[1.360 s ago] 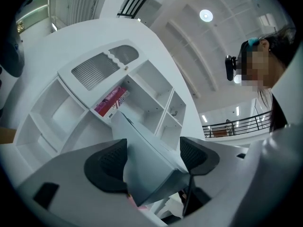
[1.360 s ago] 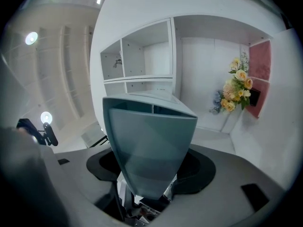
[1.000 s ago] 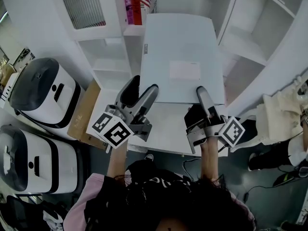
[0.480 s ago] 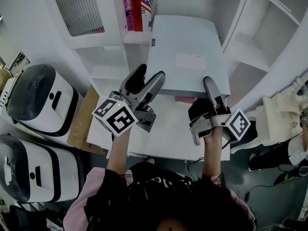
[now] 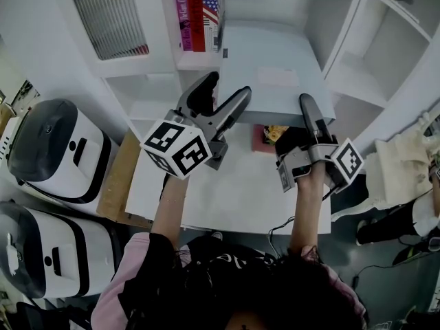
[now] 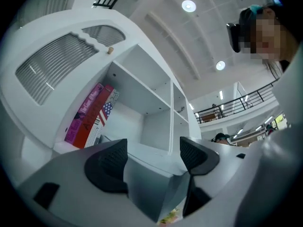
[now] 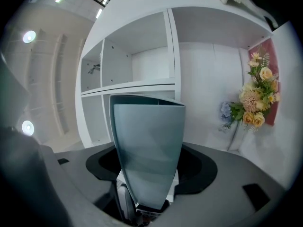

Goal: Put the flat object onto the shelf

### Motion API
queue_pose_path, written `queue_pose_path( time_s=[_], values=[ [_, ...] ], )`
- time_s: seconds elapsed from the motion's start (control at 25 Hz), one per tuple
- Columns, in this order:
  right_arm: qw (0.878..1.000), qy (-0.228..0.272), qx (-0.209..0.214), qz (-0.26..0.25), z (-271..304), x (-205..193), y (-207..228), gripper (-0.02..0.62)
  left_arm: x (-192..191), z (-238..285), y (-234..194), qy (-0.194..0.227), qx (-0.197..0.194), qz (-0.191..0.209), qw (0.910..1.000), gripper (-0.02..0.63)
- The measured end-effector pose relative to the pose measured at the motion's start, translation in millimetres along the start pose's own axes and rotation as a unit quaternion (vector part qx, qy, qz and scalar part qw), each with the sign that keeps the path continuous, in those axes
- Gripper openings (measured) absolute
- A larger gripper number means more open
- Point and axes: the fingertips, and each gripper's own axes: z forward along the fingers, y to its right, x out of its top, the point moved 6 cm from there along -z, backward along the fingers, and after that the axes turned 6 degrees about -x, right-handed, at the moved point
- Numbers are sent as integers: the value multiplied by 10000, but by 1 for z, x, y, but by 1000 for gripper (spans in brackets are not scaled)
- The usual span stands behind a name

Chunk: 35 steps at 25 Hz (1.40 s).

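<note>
Head view: a flat pale-grey rectangular panel (image 5: pixel 275 67) is clamped at its near edge by the left gripper (image 5: pixel 227 91) at 9 o'clock and the right gripper (image 5: pixel 306 110) at 3 o'clock, with its far end reaching into the white shelf unit (image 5: pixel 165 60) at 12 o'clock. A black balcony railing (image 6: pixel 246 103) is shown only in the left gripper view.

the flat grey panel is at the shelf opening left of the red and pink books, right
Not left: the head view shows the flat grey panel at the white shelf opening to the right of the red and pink books.
</note>
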Motion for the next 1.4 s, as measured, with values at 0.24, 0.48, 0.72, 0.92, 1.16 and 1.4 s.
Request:
queue_pose_path(
  time_s=[0.24,0.48,0.72,0.92,1.16,1.4],
  values=[
    [9996,246,-48,126,18,7,0,299,12,6,-2,-77,-118,730,9972,359],
    [9994,297,-161,87,61,12,10,299,7,6,-38,-252,-44,489,9985,359],
    [9993,341,-109,64,64,14,11,299,-19,8,-22,-775,-6,1225,9894,359],
    [9994,326,-58,-27,68,15,10,299,-25,19,-21,-876,393,1632,9819,359],
    [9997,173,-26,-170,72,17,11,304,-33,31,-27,-905,734,1800,9767,359],
    [9990,90,-7,-431,72,26,9,311,-35,43,-29,-822,682,1588,9815,360]
  ],
)
